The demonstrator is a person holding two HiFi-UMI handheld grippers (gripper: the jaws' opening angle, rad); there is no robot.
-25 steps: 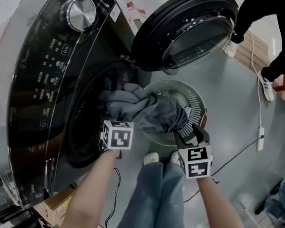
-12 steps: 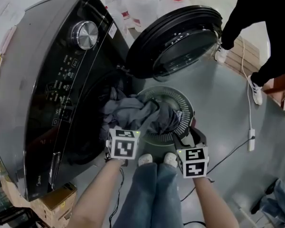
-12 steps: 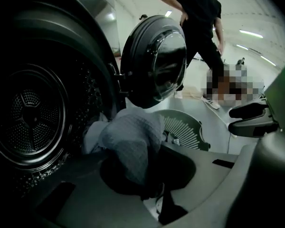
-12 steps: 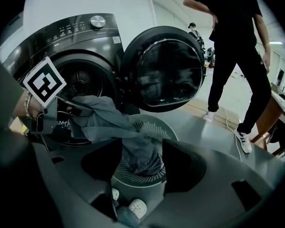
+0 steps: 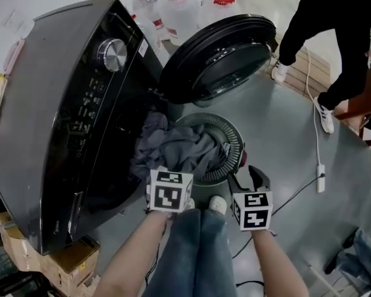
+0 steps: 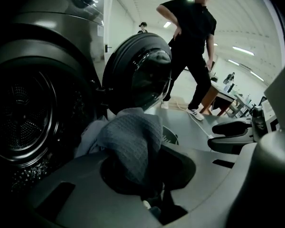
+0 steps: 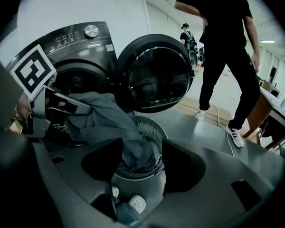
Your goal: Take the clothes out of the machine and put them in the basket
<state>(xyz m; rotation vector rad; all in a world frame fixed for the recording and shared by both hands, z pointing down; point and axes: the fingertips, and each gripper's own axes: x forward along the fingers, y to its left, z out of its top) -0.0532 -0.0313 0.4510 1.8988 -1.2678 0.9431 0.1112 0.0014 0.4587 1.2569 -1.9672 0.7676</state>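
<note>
Right gripper (image 7: 141,165) jaws stand apart, gripping nothing. Beyond them, a grey garment (image 7: 109,122) hangs from the left gripper (image 7: 61,103) into the round basket (image 7: 146,125). Machine (image 7: 80,46) door (image 7: 154,75) is open.

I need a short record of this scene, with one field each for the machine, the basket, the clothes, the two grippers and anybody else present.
washing machine: door swung open
basket: round, slatted, in front of the washing machine
clothes: grey, draped from the washing machine's opening into the basket
left gripper: shut on the clothes
right gripper: jaws apart, nothing gripped, near the basket
person: in black, standing beyond the door
</note>
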